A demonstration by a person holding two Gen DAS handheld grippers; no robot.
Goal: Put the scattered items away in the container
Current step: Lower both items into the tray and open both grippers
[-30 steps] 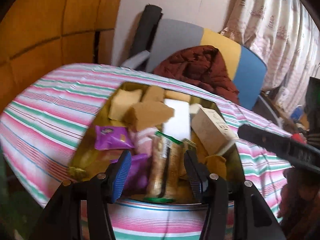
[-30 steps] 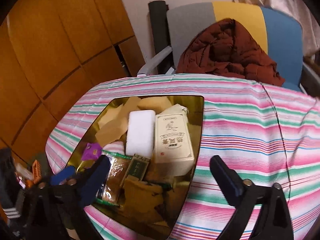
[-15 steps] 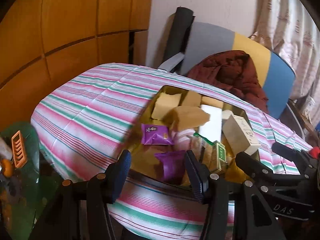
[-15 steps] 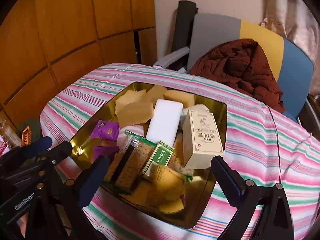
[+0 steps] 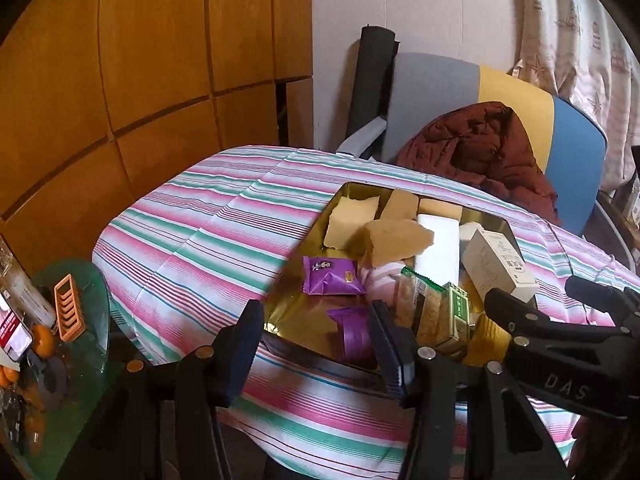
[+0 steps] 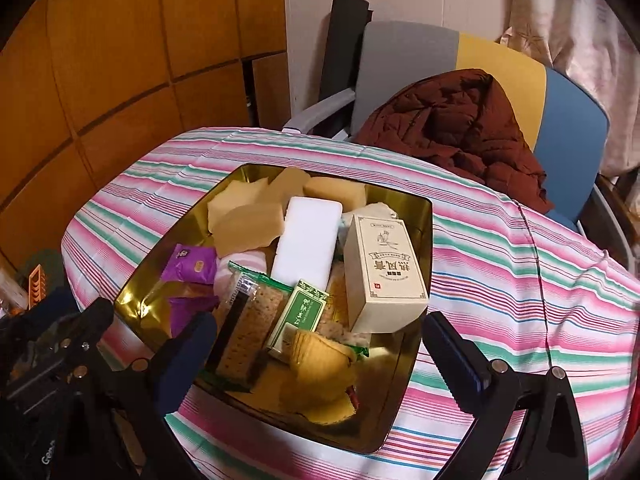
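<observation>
So both claws are empty: left claw (image 5: 320,344) is closing on nothing by the gold tin (image 6: 424,248), right claw (image 6: 320,354) gapes wide over the snack packets (image 6: 248,316).

Left tool (image 5: 316,344) closing, empty; right tool (image 6: 320,354) wide, empty.

Each black hand-held gripper (image 5: 316,350) has blue ribbed pads (image 6: 456,350) and silver screws.

Both wrist views angled down, near, sharing gold tray (image 5: 296,322) (image 6: 416,364)
</observation>
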